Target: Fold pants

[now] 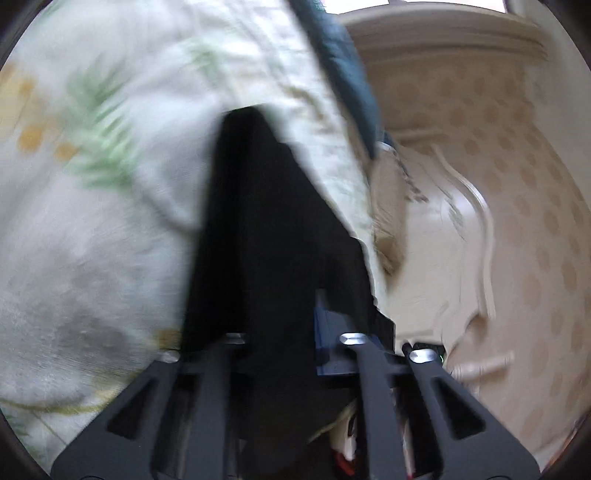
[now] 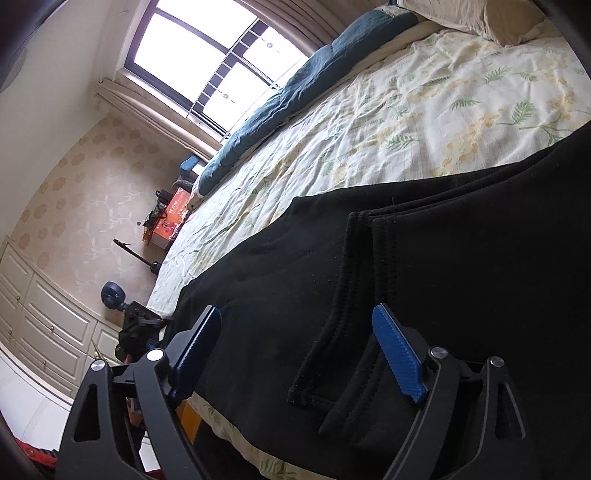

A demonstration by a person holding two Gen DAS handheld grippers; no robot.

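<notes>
The black pants [image 2: 461,258] lie spread over the near edge of a bed, with a stitched hem edge [image 2: 351,280] running toward me. My right gripper [image 2: 299,350] hovers just over them, open, its blue pads [image 2: 399,358] wide apart and gripping nothing. In the blurred left wrist view a fold of the black pants [image 1: 258,221] hangs out from between the fingers of my left gripper [image 1: 288,328]. That gripper is shut on the cloth, which covers most of its tips; only one blue pad [image 1: 327,332] shows.
The bed carries a cream sheet with a leaf print [image 2: 406,110], a rolled blue blanket [image 2: 295,92] along its far side and a pillow [image 2: 480,22]. Beyond it are a window [image 2: 207,48], an orange box [image 2: 173,218], white drawers [image 2: 44,314] and a cream carved headboard [image 1: 461,221].
</notes>
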